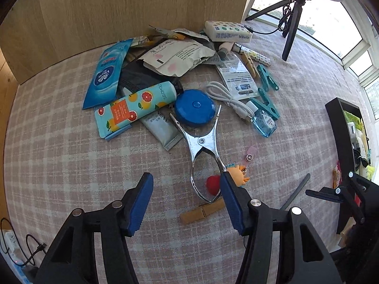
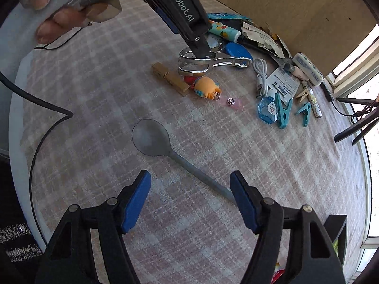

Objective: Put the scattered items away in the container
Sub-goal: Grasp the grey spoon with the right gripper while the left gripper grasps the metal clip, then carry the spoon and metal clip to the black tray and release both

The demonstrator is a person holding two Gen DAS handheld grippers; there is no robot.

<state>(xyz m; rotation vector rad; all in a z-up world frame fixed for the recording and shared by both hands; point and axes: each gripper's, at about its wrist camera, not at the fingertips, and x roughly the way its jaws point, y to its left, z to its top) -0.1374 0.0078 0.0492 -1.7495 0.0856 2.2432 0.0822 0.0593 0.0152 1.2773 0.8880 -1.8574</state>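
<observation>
Scattered items lie on a pink checked tablecloth (image 1: 71, 156). A large metal clip (image 1: 203, 149) lies in front of my left gripper (image 1: 187, 182), which is open just above its handle end; the right wrist view shows the left gripper's fingers (image 2: 201, 47) straddling the metal clip (image 2: 213, 62). A wooden clothespin (image 1: 201, 211), an orange toy (image 1: 238, 172) and a blue round tape case (image 1: 195, 106) lie close by. My right gripper (image 2: 190, 179) is open over the handle of a grey spoon (image 2: 151, 137). A black container (image 1: 343, 130) stands at the right.
Further back lie a fruit-print tube (image 1: 137, 104), a blue wipes pack (image 1: 106, 75), paper packets (image 1: 177, 54), a white cable (image 1: 227, 97), teal pegs (image 1: 267, 78), a small blue bottle (image 1: 265, 123) and a tissue pack (image 1: 227, 30). A wooden wall (image 1: 118, 7) and a tripod (image 1: 291, 23) stand behind.
</observation>
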